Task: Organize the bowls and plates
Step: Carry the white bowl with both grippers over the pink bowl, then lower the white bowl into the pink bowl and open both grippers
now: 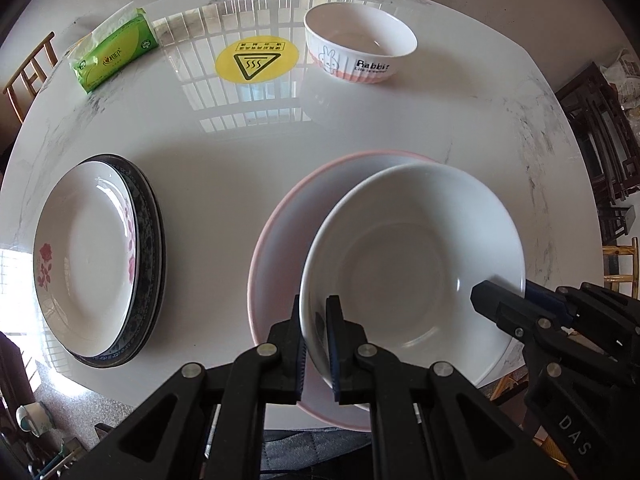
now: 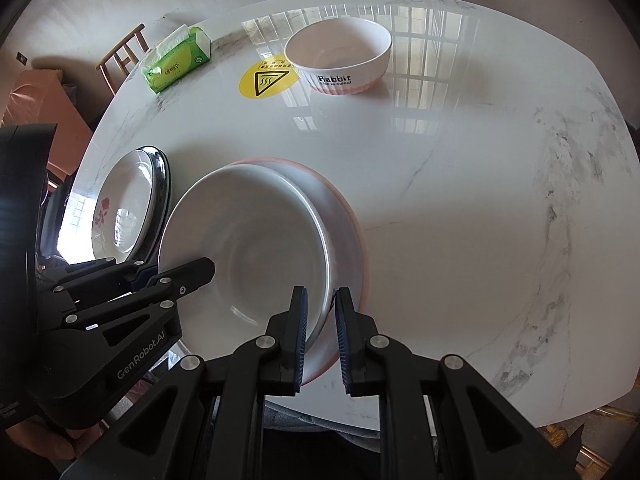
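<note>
**Spotter:** What's on your left side?

**Operator:** Far left on the marble table [image 1: 360, 128] I see the flowered plate [image 1: 86, 256] stacked on a dark-rimmed plate [image 1: 150, 240]. Behind them lies a green tissue pack [image 1: 114, 50], then a yellow hot-surface sticker [image 1: 256, 58].

**Spotter:** And your left gripper?

**Operator:** My left gripper [image 1: 316, 344] has its jaws drawn narrow on the near-left rim of the white bowl [image 1: 412, 276], one pad inside, one outside. That bowl sits over the pink-rimmed bowl [image 1: 280, 232], whose rim shows to its left and behind. I can't tell whether the two are touching.

**Spotter:** Right side?

**Operator:** My right gripper [image 2: 322, 336] pinches the opposite rim of the same white bowl, jaws equally narrow, the pink-rimmed bowl's edge just beyond the outer pad. Further back on the table, well apart, stands the Rabbit bowl [image 1: 360, 46], upright and empty.
</note>
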Demonstrator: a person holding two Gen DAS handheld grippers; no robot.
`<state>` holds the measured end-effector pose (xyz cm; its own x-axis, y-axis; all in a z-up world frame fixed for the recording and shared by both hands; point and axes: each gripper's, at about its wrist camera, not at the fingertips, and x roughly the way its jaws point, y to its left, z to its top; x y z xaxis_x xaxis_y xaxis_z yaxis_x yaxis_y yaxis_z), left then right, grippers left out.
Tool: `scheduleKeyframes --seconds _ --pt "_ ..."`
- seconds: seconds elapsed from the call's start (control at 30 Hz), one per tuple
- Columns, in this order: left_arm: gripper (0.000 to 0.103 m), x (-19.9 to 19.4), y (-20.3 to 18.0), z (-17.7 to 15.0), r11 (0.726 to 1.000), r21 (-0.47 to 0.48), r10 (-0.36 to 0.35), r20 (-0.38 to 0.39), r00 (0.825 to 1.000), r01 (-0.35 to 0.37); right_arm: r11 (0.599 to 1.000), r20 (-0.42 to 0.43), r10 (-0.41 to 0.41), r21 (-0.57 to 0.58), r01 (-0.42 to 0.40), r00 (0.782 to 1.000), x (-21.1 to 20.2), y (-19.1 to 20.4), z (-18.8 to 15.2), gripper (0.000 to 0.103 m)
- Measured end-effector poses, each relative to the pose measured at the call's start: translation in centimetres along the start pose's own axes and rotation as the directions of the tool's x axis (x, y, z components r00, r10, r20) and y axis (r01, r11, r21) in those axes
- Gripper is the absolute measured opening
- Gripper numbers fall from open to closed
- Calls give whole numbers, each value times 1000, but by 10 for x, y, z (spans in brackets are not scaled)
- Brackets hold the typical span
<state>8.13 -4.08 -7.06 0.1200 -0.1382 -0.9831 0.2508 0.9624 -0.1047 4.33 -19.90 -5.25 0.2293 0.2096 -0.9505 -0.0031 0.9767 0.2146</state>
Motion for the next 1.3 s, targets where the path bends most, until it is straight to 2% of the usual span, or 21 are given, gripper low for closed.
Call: scheduleKeyframes --seconds 0.3,0.7,0.9,1.07,1.2,1.3 --pt "10 5 1 3 1000 -10 21 -18 1000 -21 1000 -21 -20 -20 19 1000 10 3 3 16" --pt "11 6 4 7 999 -54 1 -23 1000 -2 998 -19 -37 -46 36 999 10 7 8 17" --pt "18 6 4 7 998 -56 -2 -22 1000 1 997 -17 -52 -59 51 999 11 10 7 17" --pt "32 8 -5 9 998 -63 -3 -35 999 0 997 -19 -56 -60 55 998 12 11 8 17" --pt "34 4 -4 9 998 -64 -1 -26 1000 0 997 -17 -51 -59 50 999 11 10 8 19" --pt "37 -3 -1 10 996 -83 -28 -3 1000 28 998 -19 -39 -50 38 999 10 8 8 19"
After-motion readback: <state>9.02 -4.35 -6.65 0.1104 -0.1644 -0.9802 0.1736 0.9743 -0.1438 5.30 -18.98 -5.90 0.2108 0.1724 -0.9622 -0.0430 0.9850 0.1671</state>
